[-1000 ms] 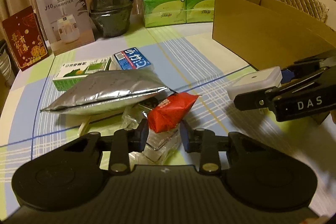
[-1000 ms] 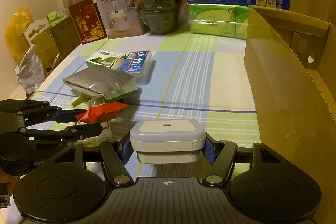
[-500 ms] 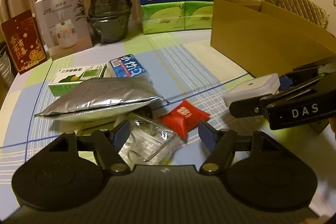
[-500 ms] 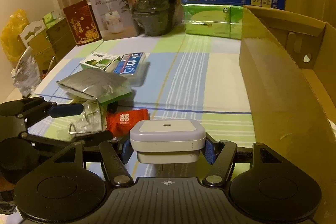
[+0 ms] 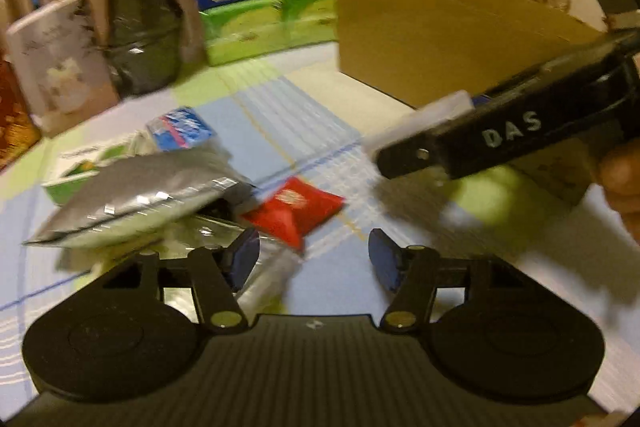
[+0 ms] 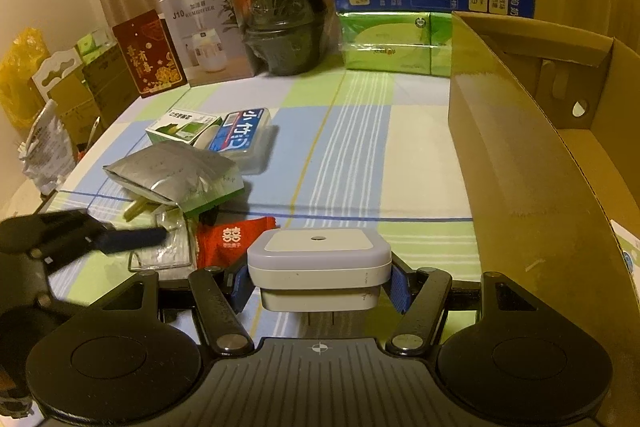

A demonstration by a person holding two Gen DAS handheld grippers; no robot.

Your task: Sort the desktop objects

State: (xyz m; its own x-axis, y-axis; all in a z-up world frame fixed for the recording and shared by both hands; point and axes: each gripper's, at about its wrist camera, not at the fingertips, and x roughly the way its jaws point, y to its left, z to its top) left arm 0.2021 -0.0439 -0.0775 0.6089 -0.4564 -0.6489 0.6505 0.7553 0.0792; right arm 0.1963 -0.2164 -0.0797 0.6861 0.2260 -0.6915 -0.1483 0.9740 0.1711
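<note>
Red packet point(image 5: 294, 209) lying loose on the checked table point(image 5: 320, 131) beside the silver pouch point(image 5: 132, 195), just ahead of the left tool point(image 5: 314, 257) and no longer pinched in it. Left tool standing open with nothing between its pads, jaws having just been closing a little after releasing. Right tool point(image 6: 319, 279) gripping the white plug-in box point(image 6: 319, 259) near the cardboard box point(image 6: 528, 155). Probably meaning the packet needs regrasping before sorting

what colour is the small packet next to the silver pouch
Red packet, with a white double-happiness mark; clearest in the right wrist view.
</note>
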